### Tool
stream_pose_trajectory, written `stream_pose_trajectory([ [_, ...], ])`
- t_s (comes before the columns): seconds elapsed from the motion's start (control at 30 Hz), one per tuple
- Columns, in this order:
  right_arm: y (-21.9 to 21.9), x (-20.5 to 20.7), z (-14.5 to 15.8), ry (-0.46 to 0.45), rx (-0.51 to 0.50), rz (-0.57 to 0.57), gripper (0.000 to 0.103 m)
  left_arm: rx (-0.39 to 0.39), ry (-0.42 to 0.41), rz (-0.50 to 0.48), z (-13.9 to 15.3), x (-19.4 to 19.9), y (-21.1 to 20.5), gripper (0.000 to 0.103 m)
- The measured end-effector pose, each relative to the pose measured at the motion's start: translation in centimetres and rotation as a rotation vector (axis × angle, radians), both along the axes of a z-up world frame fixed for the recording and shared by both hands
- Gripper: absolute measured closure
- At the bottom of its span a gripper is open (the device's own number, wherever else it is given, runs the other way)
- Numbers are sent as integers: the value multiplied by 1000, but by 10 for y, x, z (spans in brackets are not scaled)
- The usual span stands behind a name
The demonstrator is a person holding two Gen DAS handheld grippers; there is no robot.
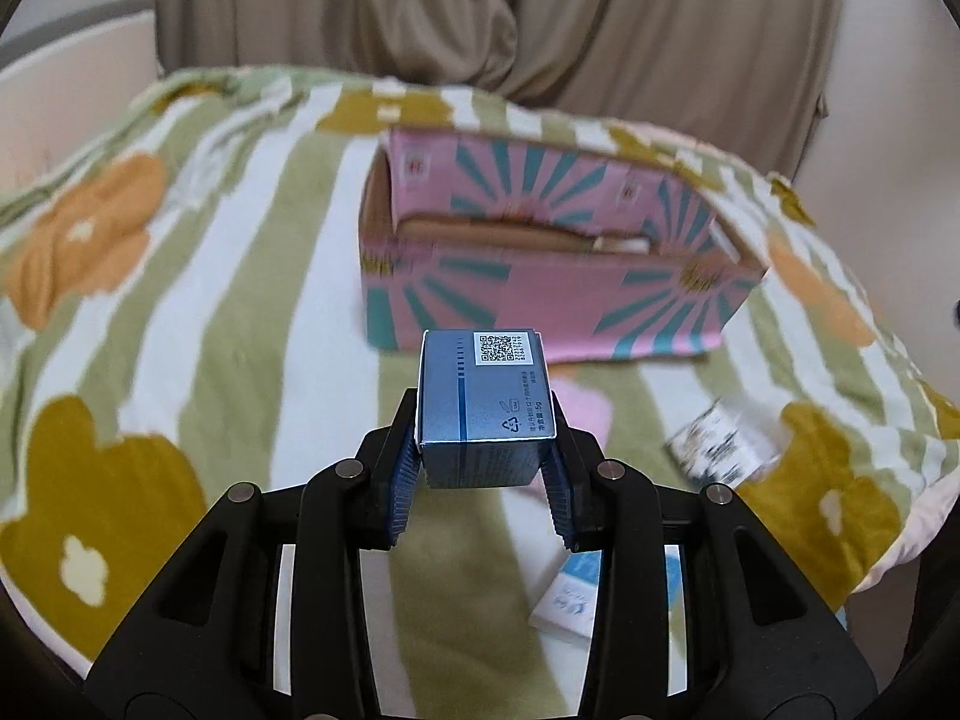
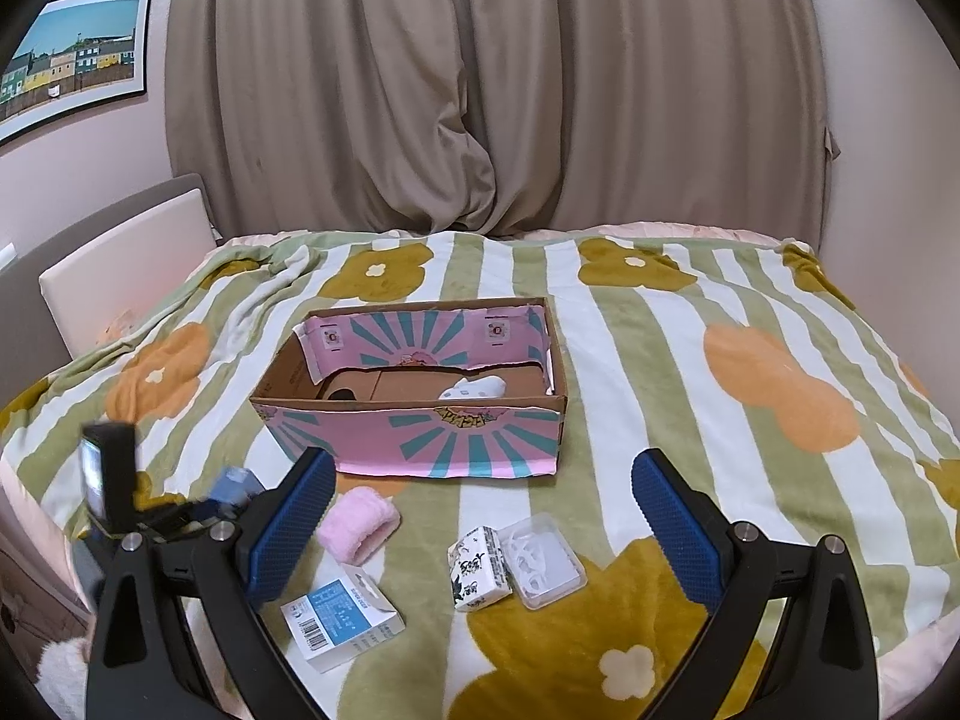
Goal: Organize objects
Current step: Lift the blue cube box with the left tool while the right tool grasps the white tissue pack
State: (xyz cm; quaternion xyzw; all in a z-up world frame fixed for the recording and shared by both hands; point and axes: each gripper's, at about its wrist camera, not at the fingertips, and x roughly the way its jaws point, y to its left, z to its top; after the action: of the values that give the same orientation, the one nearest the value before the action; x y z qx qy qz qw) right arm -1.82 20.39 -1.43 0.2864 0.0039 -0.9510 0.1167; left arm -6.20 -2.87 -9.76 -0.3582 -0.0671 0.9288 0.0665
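My left gripper (image 1: 483, 468) is shut on a small blue box (image 1: 483, 408) with a QR label, held above the blanket in front of the pink-and-teal cardboard box (image 1: 540, 306). The right wrist view shows that same left gripper (image 2: 198, 504), blurred, at the left with the blue box (image 2: 237, 489). My right gripper (image 2: 480, 516) stands open and holds nothing, above a pink fabric roll (image 2: 359, 525), a white-and-blue box (image 2: 342, 618), a black-and-white packet (image 2: 479, 567) and a clear plastic case (image 2: 543, 561). The open cardboard box (image 2: 414, 444) has a white object (image 2: 474, 389) inside.
A flowered, green-striped blanket (image 2: 690, 360) covers the bed. Beige curtains (image 2: 480, 90) hang behind it, a white headboard panel (image 2: 126, 264) stands at the left, and a framed picture (image 2: 72, 60) is on the wall. The bed edge runs close along the right and near sides.
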Motion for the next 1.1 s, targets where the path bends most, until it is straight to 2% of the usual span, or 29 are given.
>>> stream_pose_trajectory([
  [0.33, 1, 1, -5, -8, 13, -6, 4, -56, 215, -14, 92, 32, 4, 70],
  [0.53, 3, 1, -7, 6, 15, -17, 4, -81, 287, -21, 125, 50, 8, 70],
  [0.7, -1, 0, -18, 8, 75, -34, 4, -76, 295, -29, 133, 55, 8, 70],
  [0.87, -16, -15, -53, -55, 127, 7, 4, -72, 289, -30, 133, 56, 8, 70],
  [1.03, -43, -33, -103, -126, 292, 41, 5, -62, 275, -26, 131, 58, 3, 70],
  [1.1, -50, -37, -116, -131, 353, 42, 8, -52, 269, -21, 129, 58, -1, 70],
])
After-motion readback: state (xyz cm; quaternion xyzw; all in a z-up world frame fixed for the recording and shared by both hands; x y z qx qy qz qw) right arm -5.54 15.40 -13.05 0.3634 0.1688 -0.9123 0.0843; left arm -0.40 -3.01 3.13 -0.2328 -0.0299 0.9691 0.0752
